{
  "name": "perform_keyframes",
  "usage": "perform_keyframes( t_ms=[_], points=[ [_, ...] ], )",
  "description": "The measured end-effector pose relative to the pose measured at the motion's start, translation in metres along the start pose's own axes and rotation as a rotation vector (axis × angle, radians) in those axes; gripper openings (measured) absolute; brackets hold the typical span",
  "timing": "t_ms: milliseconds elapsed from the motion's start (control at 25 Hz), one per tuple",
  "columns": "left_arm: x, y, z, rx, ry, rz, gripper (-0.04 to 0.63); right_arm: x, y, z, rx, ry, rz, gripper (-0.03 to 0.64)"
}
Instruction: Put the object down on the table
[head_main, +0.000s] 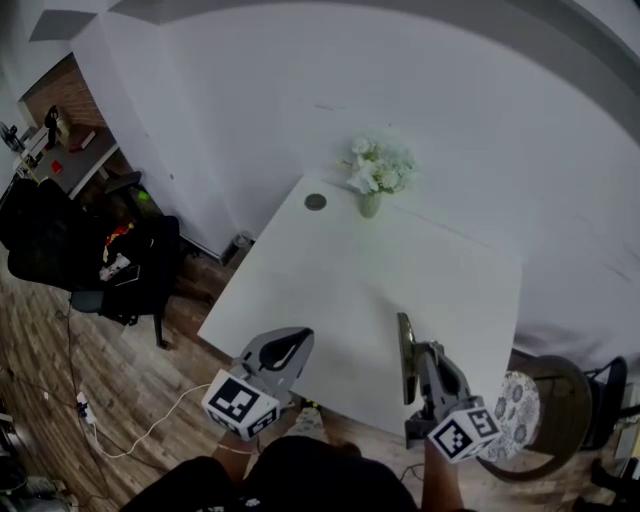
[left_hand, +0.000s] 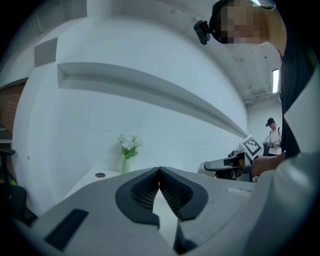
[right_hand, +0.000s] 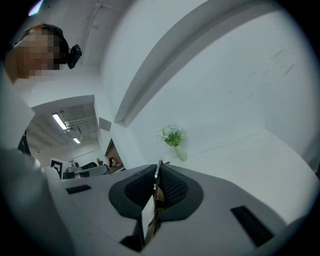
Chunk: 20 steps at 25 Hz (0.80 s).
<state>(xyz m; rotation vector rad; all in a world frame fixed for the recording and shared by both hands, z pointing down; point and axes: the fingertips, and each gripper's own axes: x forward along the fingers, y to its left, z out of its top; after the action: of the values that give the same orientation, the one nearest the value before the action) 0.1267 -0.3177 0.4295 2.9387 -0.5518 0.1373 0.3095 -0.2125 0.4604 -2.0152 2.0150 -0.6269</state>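
While it stands edge-up over the table, object clamped in right claw, left claw closed empty.

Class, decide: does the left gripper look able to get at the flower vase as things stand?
Probably yes: the left gripper is empty, and only bare table lies between it and the flower vase; its shut jaws must open first.

Open tabletop ahead, vase and disc at far edge
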Motion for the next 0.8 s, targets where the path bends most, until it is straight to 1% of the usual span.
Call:
perform_keyframes(
  t_ms=[360,800],
  points=[
    [0.011,0.045,-0.004,-0.009,0.011,-0.021,-0.002,0.041,-0.008,-0.022,0.001,0.046,-0.069,0.012],
    [0.018,0.088,-0.007,-0.014,0.009,-0.052,-0.002,0.079,-0.016,-0.050,0.011,0.078,-0.148,0.012]
  ],
)
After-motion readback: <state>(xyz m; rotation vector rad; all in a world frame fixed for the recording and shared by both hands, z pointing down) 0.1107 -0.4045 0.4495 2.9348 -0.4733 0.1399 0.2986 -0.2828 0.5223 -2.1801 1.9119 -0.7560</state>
